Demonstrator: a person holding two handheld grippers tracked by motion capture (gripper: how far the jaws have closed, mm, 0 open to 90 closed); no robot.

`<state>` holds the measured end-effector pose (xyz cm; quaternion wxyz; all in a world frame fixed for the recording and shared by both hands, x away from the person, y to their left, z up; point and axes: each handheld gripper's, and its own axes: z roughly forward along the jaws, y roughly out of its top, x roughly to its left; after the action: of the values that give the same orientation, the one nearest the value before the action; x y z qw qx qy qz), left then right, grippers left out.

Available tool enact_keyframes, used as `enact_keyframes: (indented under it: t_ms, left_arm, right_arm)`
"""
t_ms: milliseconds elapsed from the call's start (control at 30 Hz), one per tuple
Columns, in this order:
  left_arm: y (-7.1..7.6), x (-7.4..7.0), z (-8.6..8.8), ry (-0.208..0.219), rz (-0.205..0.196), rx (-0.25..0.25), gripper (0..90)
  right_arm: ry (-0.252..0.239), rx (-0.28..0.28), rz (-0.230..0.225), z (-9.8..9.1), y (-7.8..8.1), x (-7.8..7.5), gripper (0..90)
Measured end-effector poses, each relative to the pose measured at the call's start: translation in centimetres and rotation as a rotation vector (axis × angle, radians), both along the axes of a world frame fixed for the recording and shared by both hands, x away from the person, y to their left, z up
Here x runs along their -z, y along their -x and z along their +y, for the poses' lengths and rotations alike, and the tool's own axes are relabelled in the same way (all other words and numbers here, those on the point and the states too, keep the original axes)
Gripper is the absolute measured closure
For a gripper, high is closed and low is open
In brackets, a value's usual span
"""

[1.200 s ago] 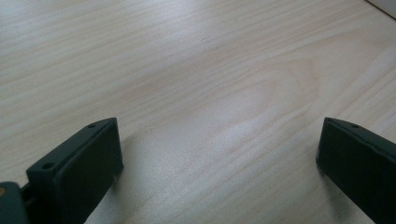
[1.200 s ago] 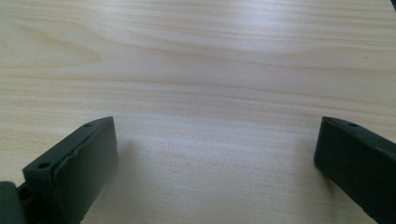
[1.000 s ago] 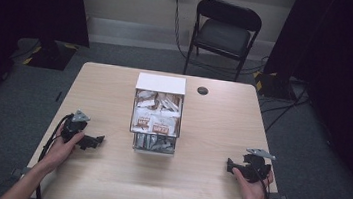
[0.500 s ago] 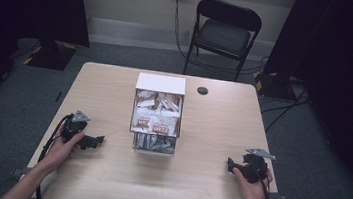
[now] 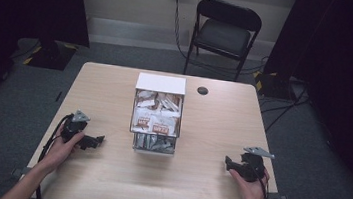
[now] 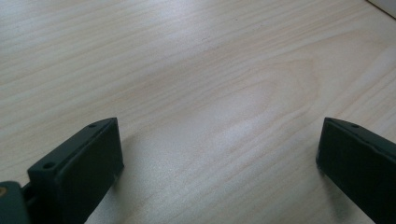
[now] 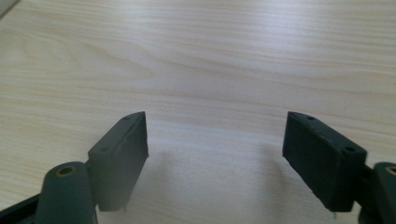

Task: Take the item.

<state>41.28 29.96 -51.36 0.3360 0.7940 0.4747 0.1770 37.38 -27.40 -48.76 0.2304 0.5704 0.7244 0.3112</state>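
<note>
The box of packets [image 5: 157,115] stands between both hands, nearer the left gripper [image 5: 93,141]; its fingers are wide, and the right gripper [image 5: 228,162] fingers, empty, have just been closing a little.

Table [image 5: 115,92] pale wood grain — box [image 5: 161,83] white; packets [image 5: 156,122] white-brown; grippers black.

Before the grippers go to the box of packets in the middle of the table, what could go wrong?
1. The packets lie crowded and overlapping in the box, so a jaw may catch two at once.
2. The box looks light; a push from the left gripper or right gripper could slide it.
3. The right gripper's jaws have just been closing with nothing between them; they may be too narrow on arrival.
</note>
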Motion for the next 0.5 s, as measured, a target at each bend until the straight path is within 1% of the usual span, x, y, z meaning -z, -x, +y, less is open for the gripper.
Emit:
enact_keyframes:
  t_ms: [67,167,233,267,333,367,500]
  left_arm:
    - [0.0,0.0,0.0,0.0,0.0,0.0,0.0]
    - [0.0,0.0,0.0,0.0,0.0,0.0,0.0]
    - [0.0,0.0,0.0,0.0,-0.002,-0.002,0.0]
    - [0.0,0.0,0.0,0.0,-0.002,-0.002,0.0]
    - [0.0,0.0,0.0,0.0,0.0,0.0,0.0]
    - [0.0,0.0,0.0,0.0,0.0,0.0,0.0]
    - [0.0,0.0,0.0,0.0,0.0,0.0,0.0]
  right_arm:
    - [-0.008,-0.012,0.001,0.1,0.0,-0.3,25.2]
    - [-0.024,-0.037,-0.009,0.4,0.2,-0.7,28.9]
    - [-0.031,-0.049,-0.02,0.6,0.2,-0.9,29.8]
    - [-0.047,-0.056,-0.027,0.8,0.4,-1.2,33.0]
    - [-0.054,-0.059,-0.027,0.8,0.4,-1.3,33.0]
    - [-0.072,-0.067,-0.028,0.9,0.4,-1.4,33.2]
    - [-0.108,-0.09,-0.021,1.2,0.5,-1.6,34.3]
